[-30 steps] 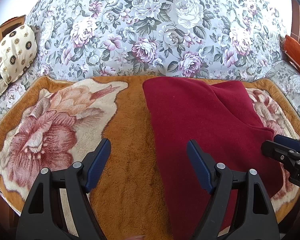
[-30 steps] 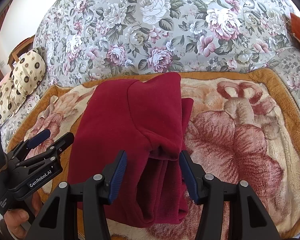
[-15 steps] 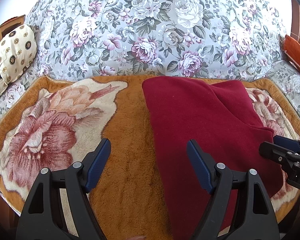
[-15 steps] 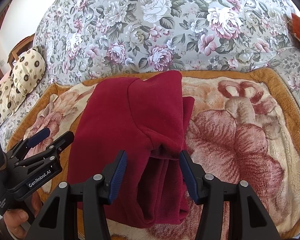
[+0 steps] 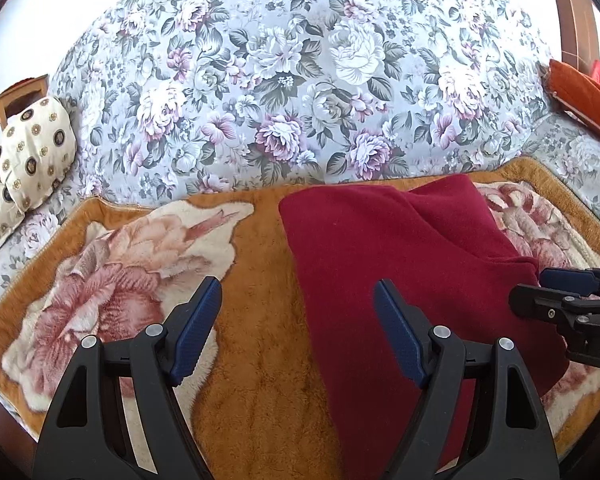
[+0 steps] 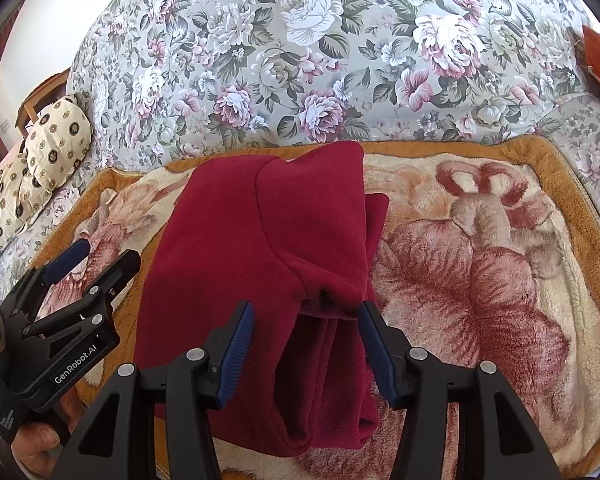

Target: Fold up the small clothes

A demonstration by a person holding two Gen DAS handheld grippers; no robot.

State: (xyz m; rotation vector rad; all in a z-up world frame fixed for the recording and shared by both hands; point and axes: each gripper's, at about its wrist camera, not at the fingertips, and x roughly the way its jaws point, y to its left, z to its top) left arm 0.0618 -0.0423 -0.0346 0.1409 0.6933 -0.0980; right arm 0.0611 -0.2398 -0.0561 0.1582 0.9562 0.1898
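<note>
A sofa (image 5: 300,80) covered in grey floral fabric carries a plush orange-brown blanket (image 5: 260,380) printed with large pink and cream flowers, spread across its seat. A folded dark red fleece garment (image 6: 260,240) lies flat on the blanket, right of the middle. At the sofa's far left end rest cream cushions (image 5: 32,160) dotted with dark and gold medallions.

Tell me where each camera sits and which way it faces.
Left wrist: rides the left tongs, facing forward over the blanket at the red garment's left edge; own open fingers show, plus the right tongs at the frame's right.
Right wrist: rides the right tongs, facing the garment's folded cuff; left tongs and a hand show.
Shared: garment, blanket, floral cover, pillow.
</note>
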